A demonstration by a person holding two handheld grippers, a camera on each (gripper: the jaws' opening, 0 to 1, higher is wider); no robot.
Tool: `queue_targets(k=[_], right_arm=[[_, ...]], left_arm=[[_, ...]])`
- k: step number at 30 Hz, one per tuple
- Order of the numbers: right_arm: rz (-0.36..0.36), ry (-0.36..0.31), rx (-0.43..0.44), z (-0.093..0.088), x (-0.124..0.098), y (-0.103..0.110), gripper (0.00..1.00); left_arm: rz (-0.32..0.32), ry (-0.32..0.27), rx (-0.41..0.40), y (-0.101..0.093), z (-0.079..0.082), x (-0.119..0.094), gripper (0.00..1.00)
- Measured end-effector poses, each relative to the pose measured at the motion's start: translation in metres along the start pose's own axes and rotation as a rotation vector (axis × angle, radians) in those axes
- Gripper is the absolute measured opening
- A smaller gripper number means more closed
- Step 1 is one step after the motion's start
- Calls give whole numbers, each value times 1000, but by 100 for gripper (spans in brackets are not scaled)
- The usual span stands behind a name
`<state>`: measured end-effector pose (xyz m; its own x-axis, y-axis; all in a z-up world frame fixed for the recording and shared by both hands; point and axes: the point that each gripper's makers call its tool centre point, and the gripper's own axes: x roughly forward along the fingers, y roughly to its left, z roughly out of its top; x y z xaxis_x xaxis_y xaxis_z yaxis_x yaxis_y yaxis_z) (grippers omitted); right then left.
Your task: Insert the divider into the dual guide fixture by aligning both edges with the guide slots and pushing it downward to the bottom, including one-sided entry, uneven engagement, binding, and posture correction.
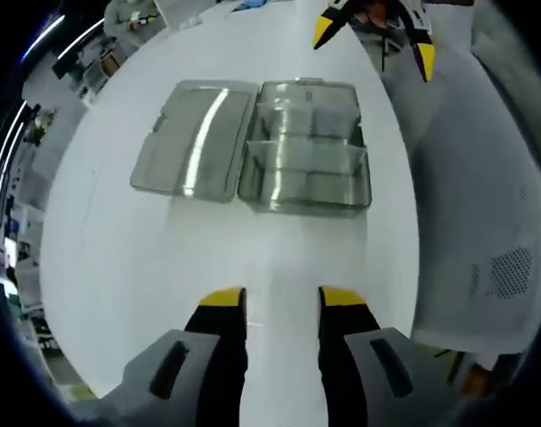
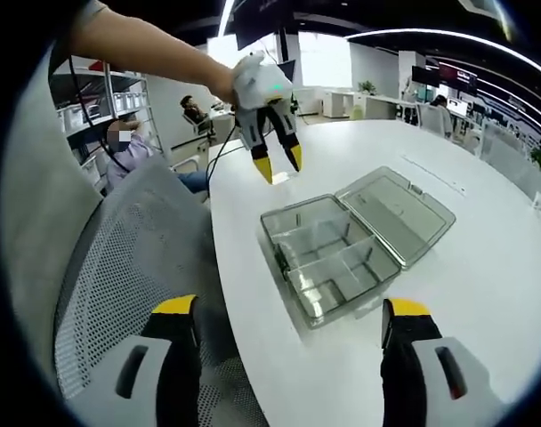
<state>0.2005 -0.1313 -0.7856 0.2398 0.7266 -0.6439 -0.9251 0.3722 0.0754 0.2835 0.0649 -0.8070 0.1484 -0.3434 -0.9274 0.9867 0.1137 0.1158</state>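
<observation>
Item, as I see it: box (image 1: pixel 308 147) on counter (image 1: pixel 119 267), lid (image 1: pixel 194 138) lying open to its left, dividers inside; chair (image 1: pixel 484 222) beside counter, right of box.

The table (image 1: pixel 279 258) was plain glossy white, and the compartment box (image 1: pixel 308 147) on it was clear smoky grey plastic, as was its open lid (image 1: pixel 196 138). Both the left gripper (image 1: pixel 282 307) and the right gripper (image 2: pixel 290 322) had black jaws capped in yellow on light grey bodies. The chair (image 2: pixel 128 258) wore pale grey mesh with a fine dotted pattern.
</observation>
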Motion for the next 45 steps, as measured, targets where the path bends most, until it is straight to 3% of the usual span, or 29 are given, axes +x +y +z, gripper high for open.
queue_targets(k=[8,30,45], right_arm=[[2,-13,12,6,2,-1,81],[-7,-68,89,20,1,-16,76],[-21,-128,147,36,0,-24,70]], left_arm=[[26,-58,32,-4,31,-9,26],[113,-218,77,-23,95,-20,26],[205,-297,106,-26,119,-23,27]])
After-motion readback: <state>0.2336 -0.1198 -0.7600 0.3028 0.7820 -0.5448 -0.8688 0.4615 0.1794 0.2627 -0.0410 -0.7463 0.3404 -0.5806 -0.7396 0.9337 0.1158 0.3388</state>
